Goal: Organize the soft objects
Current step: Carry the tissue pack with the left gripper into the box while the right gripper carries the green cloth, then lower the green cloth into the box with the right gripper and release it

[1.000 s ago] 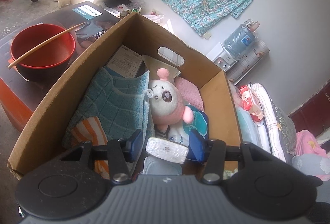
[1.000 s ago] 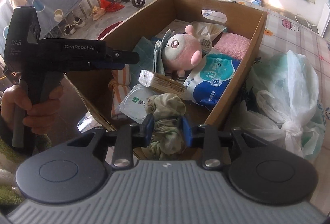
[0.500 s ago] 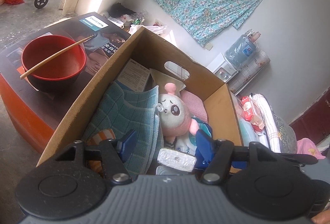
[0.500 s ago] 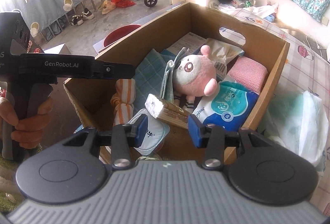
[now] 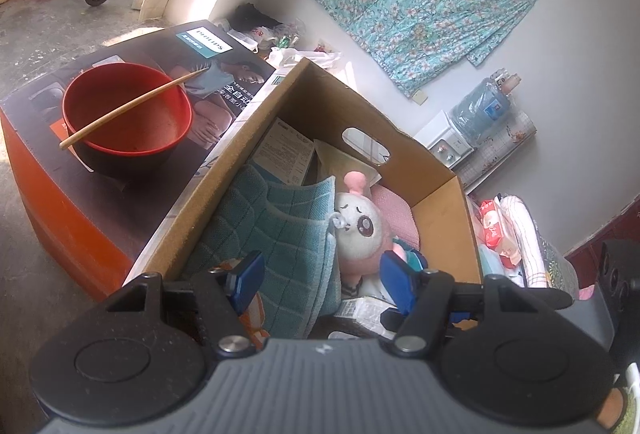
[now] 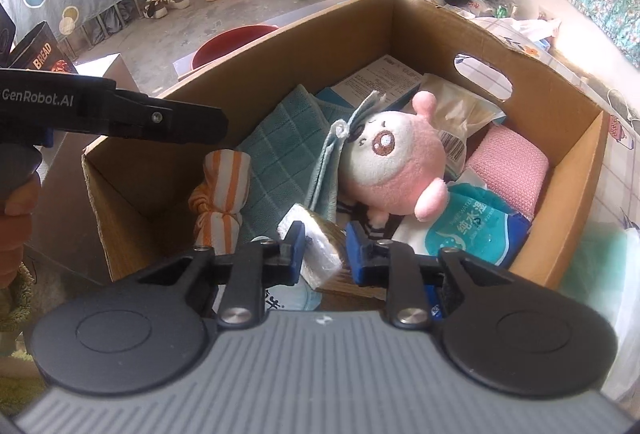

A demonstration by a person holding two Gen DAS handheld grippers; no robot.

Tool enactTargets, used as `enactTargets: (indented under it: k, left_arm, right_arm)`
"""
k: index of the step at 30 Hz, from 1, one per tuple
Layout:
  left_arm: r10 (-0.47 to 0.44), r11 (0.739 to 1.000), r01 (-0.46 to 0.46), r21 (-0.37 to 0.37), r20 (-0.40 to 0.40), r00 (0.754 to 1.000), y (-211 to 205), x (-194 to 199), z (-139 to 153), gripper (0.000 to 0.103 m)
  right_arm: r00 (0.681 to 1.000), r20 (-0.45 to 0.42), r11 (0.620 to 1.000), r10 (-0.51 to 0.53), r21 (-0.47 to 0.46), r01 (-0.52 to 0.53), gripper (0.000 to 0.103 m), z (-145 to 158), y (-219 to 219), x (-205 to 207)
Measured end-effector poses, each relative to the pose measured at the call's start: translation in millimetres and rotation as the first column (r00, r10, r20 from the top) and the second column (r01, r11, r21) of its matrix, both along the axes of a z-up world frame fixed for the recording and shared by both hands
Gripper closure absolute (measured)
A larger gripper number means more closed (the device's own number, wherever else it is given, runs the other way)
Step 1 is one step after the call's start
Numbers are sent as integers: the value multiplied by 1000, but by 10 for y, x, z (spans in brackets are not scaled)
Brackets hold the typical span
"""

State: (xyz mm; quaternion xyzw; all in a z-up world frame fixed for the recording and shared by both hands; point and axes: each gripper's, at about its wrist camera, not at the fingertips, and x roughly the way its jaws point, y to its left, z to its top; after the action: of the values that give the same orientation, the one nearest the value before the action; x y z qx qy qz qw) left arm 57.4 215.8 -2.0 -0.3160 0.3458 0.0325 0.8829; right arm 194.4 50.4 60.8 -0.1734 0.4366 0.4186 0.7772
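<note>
So both grippers are hanging over the near end of the cardboard box, pointing down into it. The right gripper is closing its blue pads right now, with a wrapped sponge sitting between them. Can't tell for sure whether the pads are pressing on it yet; they're looking just beside it on either side.

The left gripper is sitting with its fingers spread and nothing pinched, hovering above the teal towel. From the right wrist view its black finger is sticking out over the box's left wall.

Inside the box, the pink and white plush toy is lying around the middle, leaning against the towel's folded edge. An orange striped cloth is sitting rolled up at the near left, a blue wet wipes pack is lying to the right of the plush, and a pink knit cloth is tucked along the right wall.

Outside, a red bowl with a chopstick across it is resting on a printed carton.
</note>
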Motion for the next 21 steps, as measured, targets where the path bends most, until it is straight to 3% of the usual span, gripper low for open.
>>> enactTargets:
  k: [4, 8, 11, 15, 18, 21]
  left_arm:
    - [-19, 1000, 19, -5, 0, 1000, -32, 25, -12, 38]
    - [-38, 999, 38, 1, 5, 999, -93, 29, -1, 38]
    - [-43, 999, 43, 5, 10, 999, -139, 12, 20, 38]
    - [-24, 1000, 24, 14, 18, 1000, -141, -36, 70, 37]
    - [3, 1000, -3, 27, 23, 1000, -94, -88, 120, 36]
    - [31, 999, -31, 38, 20, 999, -34, -135, 142, 35]
  right_arm:
    - [999, 36, 999, -27, -41, 29, 84, 98, -235, -121]
    - [990, 141, 990, -5, -140, 25, 84, 135, -377, -340]
    - [982, 187, 991, 4, -133, 22, 84, 200, -410, -409]
    - [987, 157, 999, 27, -43, -21, 79, 299, -260, -354]
    - [992, 104, 997, 75, -4, -75, 68, 227, -2, -246]
    - [993, 30, 993, 114, 4, -114, 67, 81, 261, -108]
